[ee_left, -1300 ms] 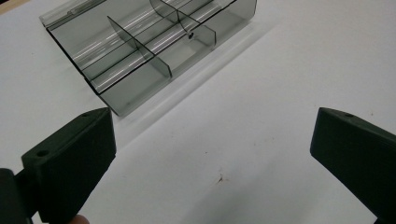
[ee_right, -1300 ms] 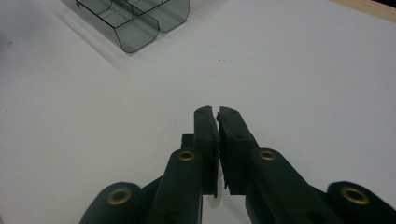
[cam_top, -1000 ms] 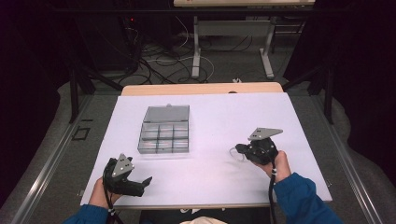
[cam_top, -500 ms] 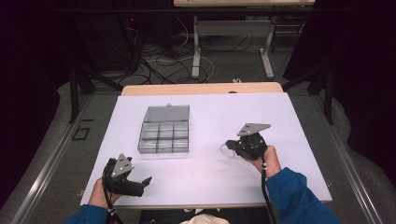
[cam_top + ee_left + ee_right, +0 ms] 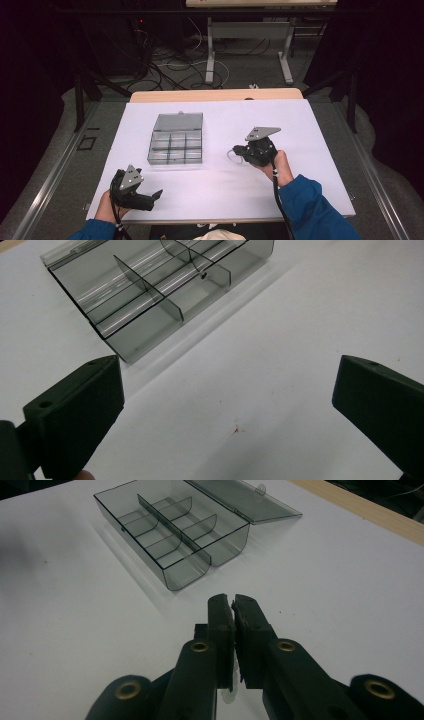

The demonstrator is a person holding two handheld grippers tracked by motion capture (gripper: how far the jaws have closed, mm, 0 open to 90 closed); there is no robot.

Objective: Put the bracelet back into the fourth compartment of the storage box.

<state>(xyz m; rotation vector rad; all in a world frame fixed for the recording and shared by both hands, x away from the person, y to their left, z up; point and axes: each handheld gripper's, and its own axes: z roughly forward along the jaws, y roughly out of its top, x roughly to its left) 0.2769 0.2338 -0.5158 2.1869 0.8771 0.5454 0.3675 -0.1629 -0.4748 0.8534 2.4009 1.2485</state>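
Smoky grey clear plastic compartment box [image 5: 175,140] sitting open on the white table [image 5: 310,125], lid flat behind it.
Right gripper [image 5: 239,152] is just right of the box, jaws pressed together, nothing in them as far as I can see. Left gripper [image 5: 156,194] is near the front edge, jaws wide apart and empty.

We see a glossy, smoky clear plastic box [image 5: 172,535] on our matt white table sheet [image 5: 75,630]; matt black jaws.
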